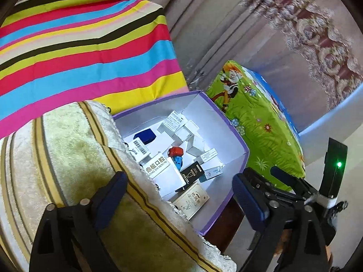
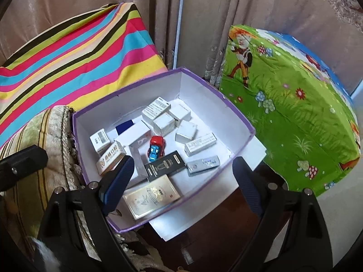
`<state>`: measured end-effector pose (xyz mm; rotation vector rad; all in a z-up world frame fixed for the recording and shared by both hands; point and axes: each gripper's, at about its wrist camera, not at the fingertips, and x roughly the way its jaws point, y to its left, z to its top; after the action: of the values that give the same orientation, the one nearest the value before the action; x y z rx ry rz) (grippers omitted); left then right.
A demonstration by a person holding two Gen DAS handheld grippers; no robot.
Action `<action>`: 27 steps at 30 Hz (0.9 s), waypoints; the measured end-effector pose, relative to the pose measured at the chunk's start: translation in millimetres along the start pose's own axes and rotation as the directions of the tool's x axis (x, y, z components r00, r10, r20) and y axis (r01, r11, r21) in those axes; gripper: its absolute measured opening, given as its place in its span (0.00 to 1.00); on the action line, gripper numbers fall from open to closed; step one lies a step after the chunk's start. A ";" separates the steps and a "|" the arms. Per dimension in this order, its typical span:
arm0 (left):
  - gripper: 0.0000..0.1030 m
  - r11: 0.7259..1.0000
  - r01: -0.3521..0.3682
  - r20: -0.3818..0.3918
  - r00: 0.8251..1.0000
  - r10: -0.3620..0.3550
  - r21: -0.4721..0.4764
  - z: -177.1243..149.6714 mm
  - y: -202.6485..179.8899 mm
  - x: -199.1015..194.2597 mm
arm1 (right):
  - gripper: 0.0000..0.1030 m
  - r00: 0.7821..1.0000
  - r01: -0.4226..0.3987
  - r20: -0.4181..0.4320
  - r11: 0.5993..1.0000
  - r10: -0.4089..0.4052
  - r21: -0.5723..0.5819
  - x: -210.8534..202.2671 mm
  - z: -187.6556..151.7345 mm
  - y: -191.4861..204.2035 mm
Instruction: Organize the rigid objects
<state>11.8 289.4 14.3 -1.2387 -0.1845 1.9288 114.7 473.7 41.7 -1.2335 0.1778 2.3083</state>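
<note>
- Ahead of both grippers sits a purple-rimmed box [image 2: 236, 115] with white walls, open at the top; its near corner lies just past the right gripper [image 2: 181, 179], its far wall stands close to the curtain [image 2: 204, 22].
- Left of the box a fringed towel [image 1: 74, 149] overlaps the rim; a striped cloth [image 2: 74, 61] rises behind and a green cartoon cloth [image 2: 295, 113] bulges on the right, so free room is mostly straight above the box.
- Small white cartons [image 2: 163, 122] are heaped at the back, some half buried; their print is too small to read.
- A red and blue toy car [image 2: 156, 148] lies mid-box, ahead of the right gripper, beside a black packet [image 2: 165, 165] and a gold-printed card box [image 2: 152, 198].
- Right gripper: jaws wide apart, nothing between them.
- Left gripper [image 1: 179, 195]: jaws spread wide and empty, over the towel edge and the box's near end.
</note>
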 end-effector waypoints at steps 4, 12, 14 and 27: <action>0.99 0.999 -0.016 0.011 1.000 0.016 0.032 -4.0 -6.1 3.3 | 0.87 1.000 -0.004 -0.008 0.999 0.004 0.041 3.6 -1.4 -6.5; 1.00 0.999 -0.036 -0.030 0.999 0.037 0.027 -1.2 -5.2 10.8 | 0.87 1.000 0.004 0.000 0.999 -0.004 0.041 5.3 -0.8 -8.0; 1.00 0.999 -0.045 -0.032 0.998 0.045 0.027 -1.0 -6.0 11.6 | 0.87 1.000 0.003 -0.003 0.999 -0.003 0.039 7.1 -1.2 -8.1; 1.00 0.999 -0.044 -0.024 0.999 0.044 0.004 0.8 -3.4 11.6 | 0.87 1.000 0.002 -0.008 0.999 -0.002 0.039 11.0 -1.3 -9.2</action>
<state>10.9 299.9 8.4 -1.2730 -0.1428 1.9499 115.1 485.3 33.2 -1.2229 0.2233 2.2881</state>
